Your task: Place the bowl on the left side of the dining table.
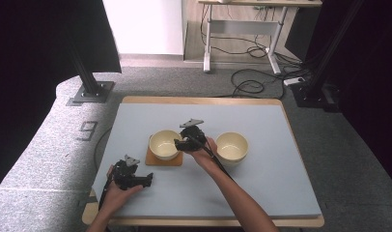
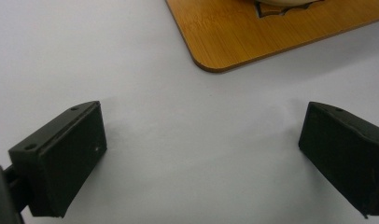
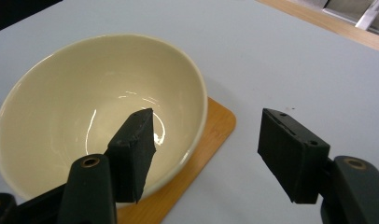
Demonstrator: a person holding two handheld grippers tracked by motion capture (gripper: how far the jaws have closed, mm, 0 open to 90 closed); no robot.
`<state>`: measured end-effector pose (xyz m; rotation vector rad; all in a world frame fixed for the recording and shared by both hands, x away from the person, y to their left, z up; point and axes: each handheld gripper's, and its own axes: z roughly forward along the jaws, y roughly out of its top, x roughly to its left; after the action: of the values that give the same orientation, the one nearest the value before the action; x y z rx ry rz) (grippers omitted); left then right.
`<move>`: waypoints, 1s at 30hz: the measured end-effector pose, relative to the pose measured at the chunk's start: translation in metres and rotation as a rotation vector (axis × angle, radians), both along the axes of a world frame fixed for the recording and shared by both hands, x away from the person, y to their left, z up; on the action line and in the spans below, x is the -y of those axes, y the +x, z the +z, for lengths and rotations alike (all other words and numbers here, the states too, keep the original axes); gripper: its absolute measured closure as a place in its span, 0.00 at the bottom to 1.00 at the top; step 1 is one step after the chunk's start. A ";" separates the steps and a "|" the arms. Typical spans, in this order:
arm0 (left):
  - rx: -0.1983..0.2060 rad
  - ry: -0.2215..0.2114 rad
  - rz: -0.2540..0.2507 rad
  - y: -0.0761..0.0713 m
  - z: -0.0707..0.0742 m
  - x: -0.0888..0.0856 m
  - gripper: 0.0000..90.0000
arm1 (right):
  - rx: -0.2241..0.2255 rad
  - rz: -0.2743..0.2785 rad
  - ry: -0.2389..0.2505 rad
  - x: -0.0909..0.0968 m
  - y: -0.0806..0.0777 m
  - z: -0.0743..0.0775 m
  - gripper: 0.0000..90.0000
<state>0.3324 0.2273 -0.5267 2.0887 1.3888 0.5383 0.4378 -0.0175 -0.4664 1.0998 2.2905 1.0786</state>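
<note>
Right gripper (image 3: 204, 154) had let go, jaws parted astride the rim of the cream bowl (image 1: 164, 144), which sat on the wooden coaster (image 1: 163, 160), frame centre. Best lifted straight clear. Left gripper (image 1: 148, 180) rested spread wide, lower left.

The cream, round ceramic bowl (image 3: 85, 116) looked glossy — smooth, with bright glints. The square wooden coaster (image 3: 211, 135) showed fine grain; the pale blue-grey table mat (image 2: 178, 140) looked matt.

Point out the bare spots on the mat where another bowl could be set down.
The grey mat is bare along the far strip behind both bowls, on the right side beyond the second bowl, and on the near right corner. It is crowded around the bowl on the wooden coaster, where the right gripper hovers.
</note>
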 end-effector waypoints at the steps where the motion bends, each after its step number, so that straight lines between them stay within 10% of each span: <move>1: 0.000 0.001 0.000 0.000 0.000 0.000 0.01 | 0.002 0.002 0.003 0.002 0.000 0.001 0.40; 30: -0.002 -0.002 0.000 0.000 0.000 0.000 0.01 | 0.091 -0.015 0.078 0.084 -0.037 0.030 0.44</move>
<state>0.3326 0.2275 -0.5266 2.0878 1.3902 0.5348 0.4005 -0.1016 -0.4359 1.0728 2.1835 1.1963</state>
